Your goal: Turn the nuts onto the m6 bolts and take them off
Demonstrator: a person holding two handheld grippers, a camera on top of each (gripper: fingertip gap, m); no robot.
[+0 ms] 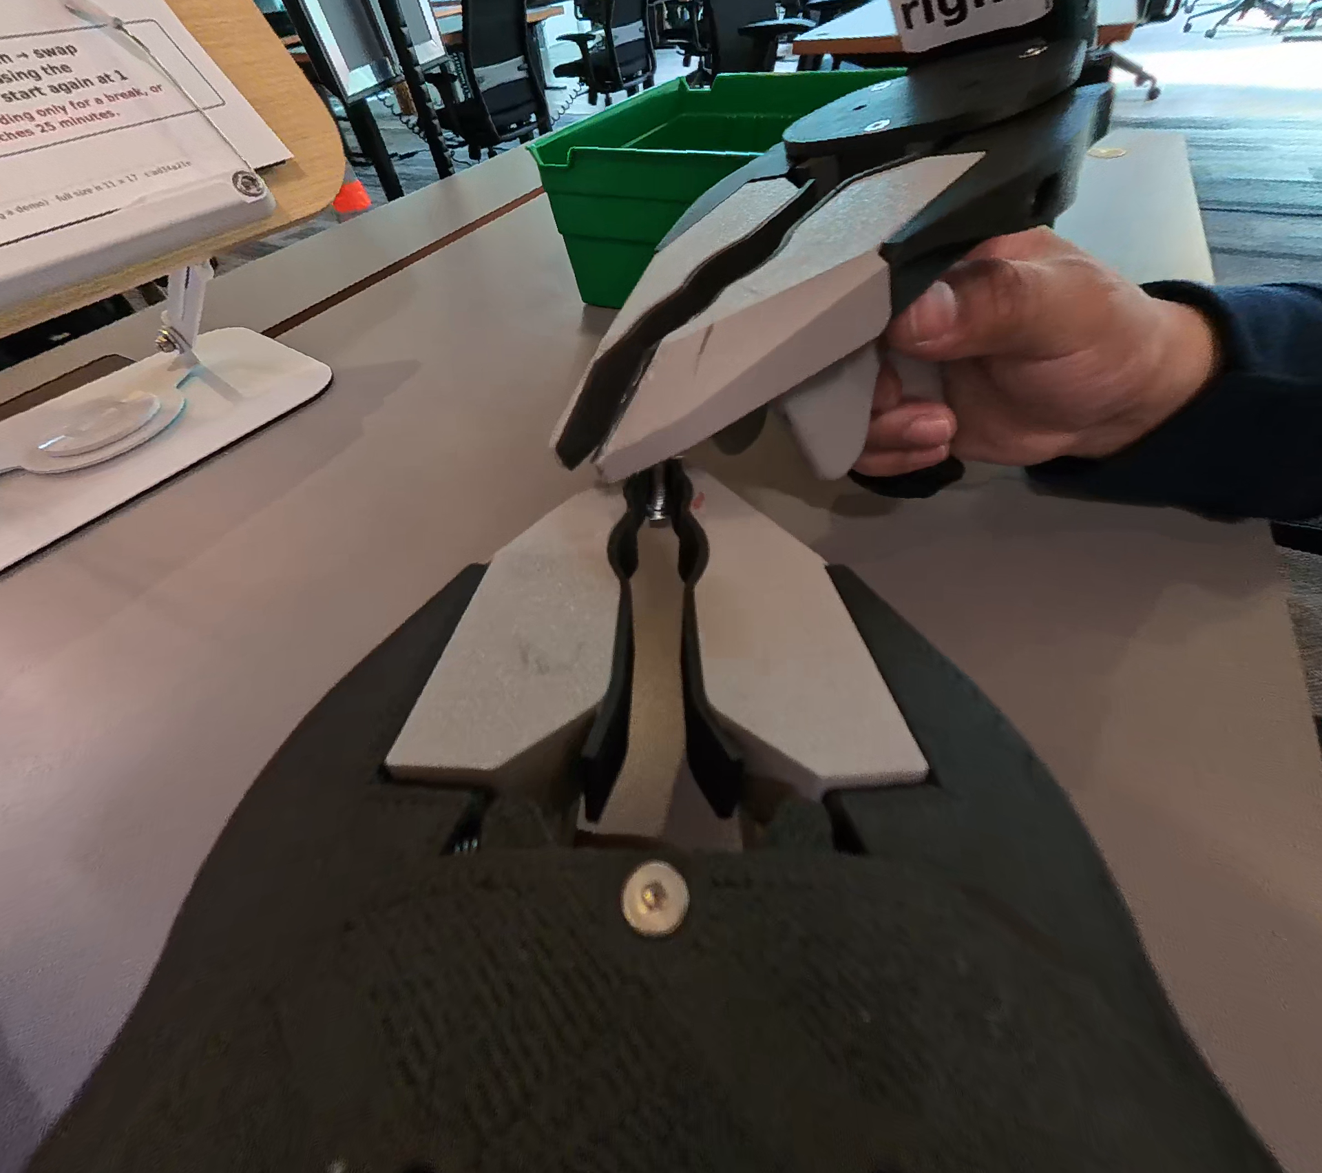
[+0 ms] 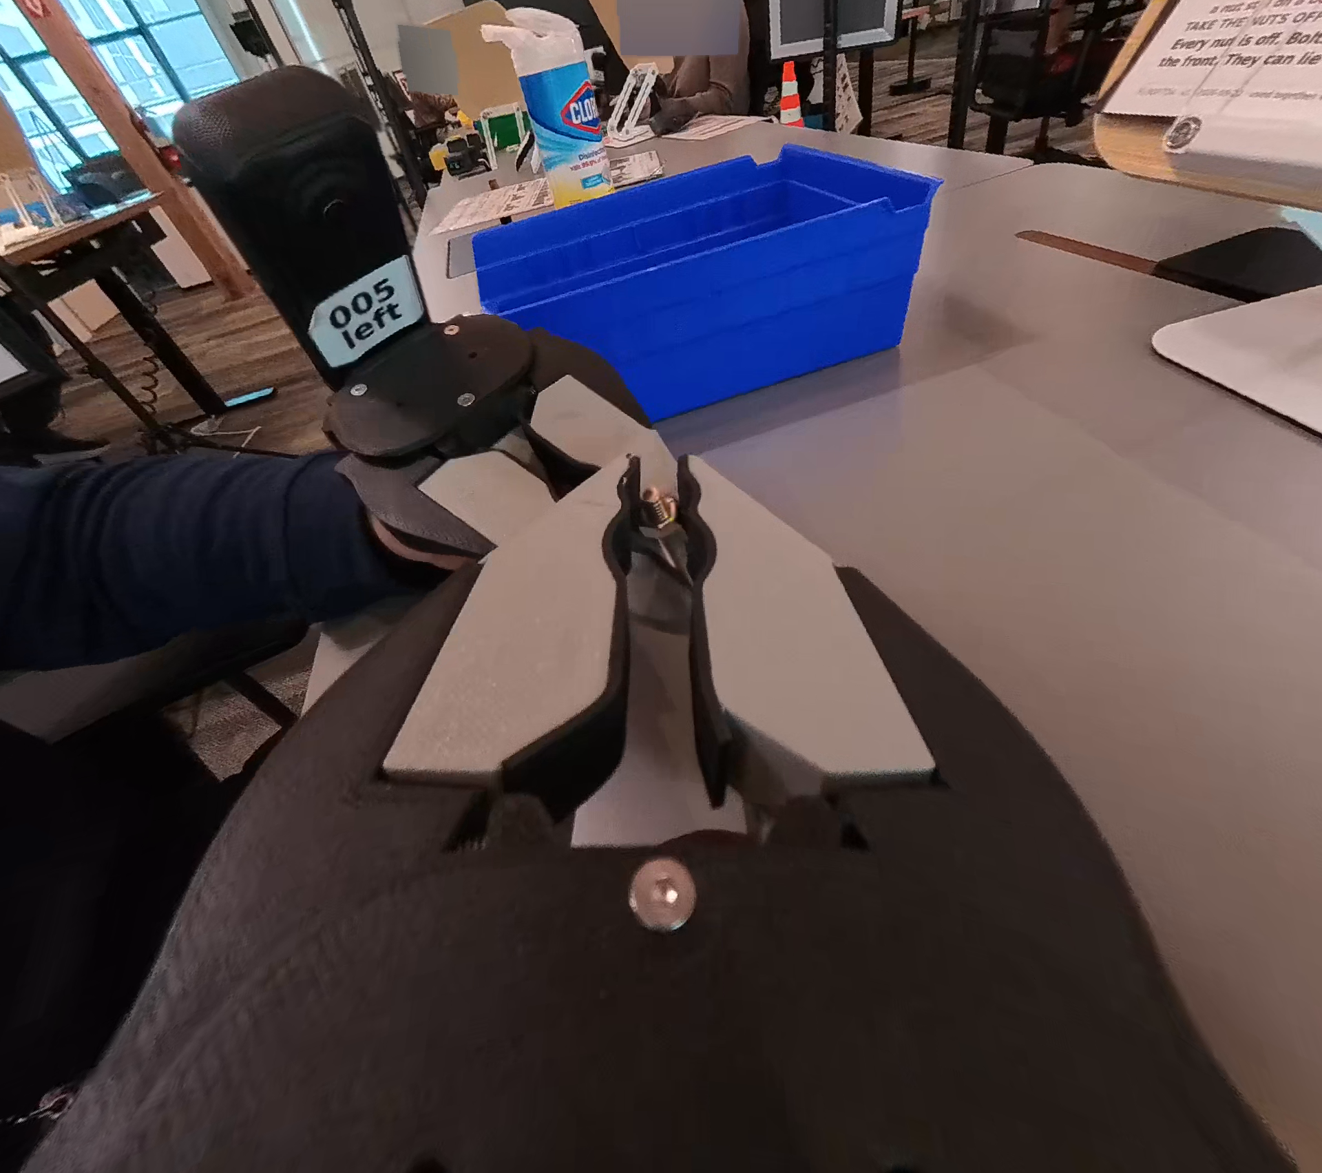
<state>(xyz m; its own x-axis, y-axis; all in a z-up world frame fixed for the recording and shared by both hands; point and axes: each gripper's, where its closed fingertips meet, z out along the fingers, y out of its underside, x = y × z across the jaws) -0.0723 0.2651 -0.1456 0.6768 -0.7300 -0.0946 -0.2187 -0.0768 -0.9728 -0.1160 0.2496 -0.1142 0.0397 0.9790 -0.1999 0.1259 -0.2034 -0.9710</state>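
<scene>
Left gripper: grey-padded black fingers pinched on a small silver threaded bolt, holding it off the grey table, likely to steady it.
Right gripper: closed on the bolt's far end, apparently on a brass-coloured nut, placed for twisting.
Bins: green plastic bin and blue plastic bin beyond, probably for parts.
Hidden: the bolt's head, most threads, and bin contents; turning direction unclear.

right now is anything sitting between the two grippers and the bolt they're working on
Nothing visible. The left gripper is already closed on the bolt, and the right gripper meets it at the threaded end with the nut, above bare table. The green bin and blue bin sit farther back.
</scene>
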